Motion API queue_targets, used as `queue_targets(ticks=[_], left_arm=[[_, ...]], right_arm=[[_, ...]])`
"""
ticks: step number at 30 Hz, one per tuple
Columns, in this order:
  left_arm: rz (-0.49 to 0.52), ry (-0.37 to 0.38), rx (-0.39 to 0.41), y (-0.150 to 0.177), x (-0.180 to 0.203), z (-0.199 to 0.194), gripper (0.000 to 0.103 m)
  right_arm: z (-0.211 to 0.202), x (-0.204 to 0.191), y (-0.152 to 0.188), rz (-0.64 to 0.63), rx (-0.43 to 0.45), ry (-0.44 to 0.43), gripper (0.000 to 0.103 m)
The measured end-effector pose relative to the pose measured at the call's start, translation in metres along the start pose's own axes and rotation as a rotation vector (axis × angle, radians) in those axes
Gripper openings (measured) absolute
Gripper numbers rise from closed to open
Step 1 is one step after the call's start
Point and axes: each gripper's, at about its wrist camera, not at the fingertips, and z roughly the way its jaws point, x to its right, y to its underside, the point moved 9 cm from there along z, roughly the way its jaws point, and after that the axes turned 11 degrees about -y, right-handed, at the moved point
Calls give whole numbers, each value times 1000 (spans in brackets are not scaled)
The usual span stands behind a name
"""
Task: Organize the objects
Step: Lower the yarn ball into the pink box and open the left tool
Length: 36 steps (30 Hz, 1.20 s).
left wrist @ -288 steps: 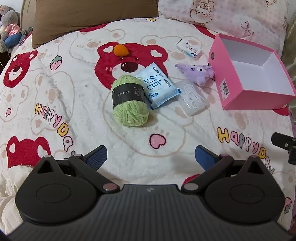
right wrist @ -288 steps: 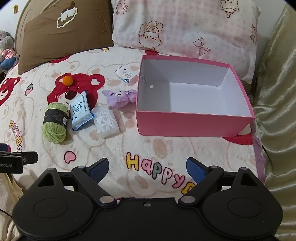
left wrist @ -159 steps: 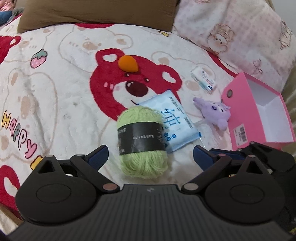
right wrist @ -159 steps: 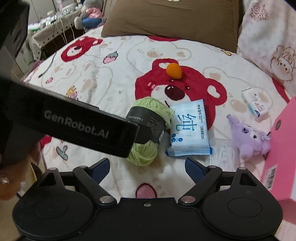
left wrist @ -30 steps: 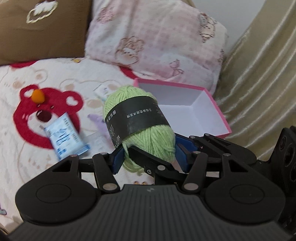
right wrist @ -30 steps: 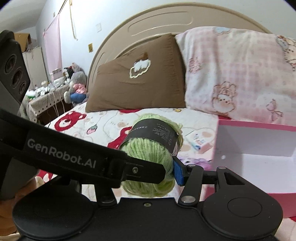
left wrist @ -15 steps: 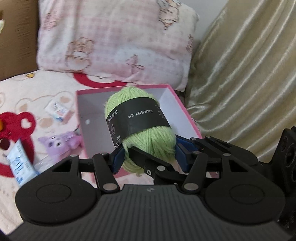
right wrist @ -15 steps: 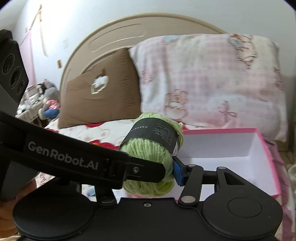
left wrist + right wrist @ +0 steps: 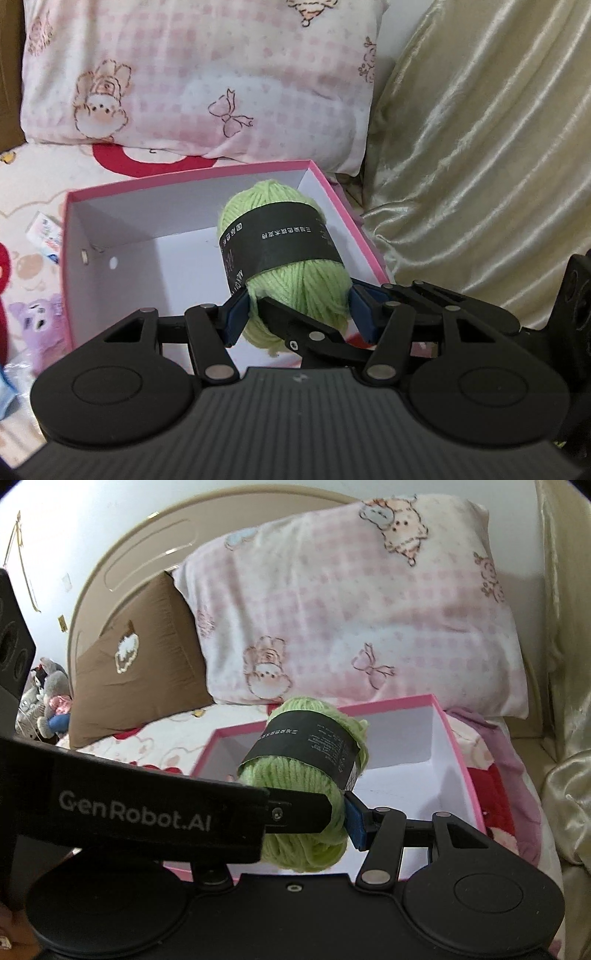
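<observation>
The green yarn ball [image 9: 291, 266] is held in the air over the pink box [image 9: 207, 173], clamped by both grippers at once. The left gripper [image 9: 295, 314] presses its 2 blue pads on the lower part of the ball, and the right gripper [image 9: 317, 823] squeezes the same part. Behind the box lies the pink pillow [image 9: 192, 74], and left of the box the purple plush toy [image 9: 37, 321].

yarn ball [image 9: 291, 254]: light green, black paper band with pale print | box [image 9: 334, 201]: pink outside, white inside | pillow [image 9: 192, 74] behind box: pink-white check, cartoon animals, bows | cushion [image 9: 140, 672] left of pillow: brown | plush toy [image 9: 37, 321] left of box: purple | curtain [image 9: 487, 140] right of box: pale gold sheen
</observation>
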Motion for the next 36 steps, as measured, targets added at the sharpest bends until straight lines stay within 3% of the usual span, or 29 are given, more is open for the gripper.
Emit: queue_targets(ticks=[7,15,23,30,32,36], left_arm=[[-125,86,-28,-18,-6,42,56],[-131,79,-75,-28,-8,82,56],[-201,71,-101,-29,-22,102,56],[-172,39,-103,-27,-21,108,47],[-161,17,-96,-28,-20,108,45],[-77,-6,-64,-30,-11,103,44]], right_arm=[[22,35,-6,3,-33,50,58],[51,58,-6,-39,-88,108,57],[71,65,2,-145,-139,180,55],[78,65,11,-188,-145,193,55],[78,64,14,-196,-159,189,60],[70,61,16,-220,-153,166,58]])
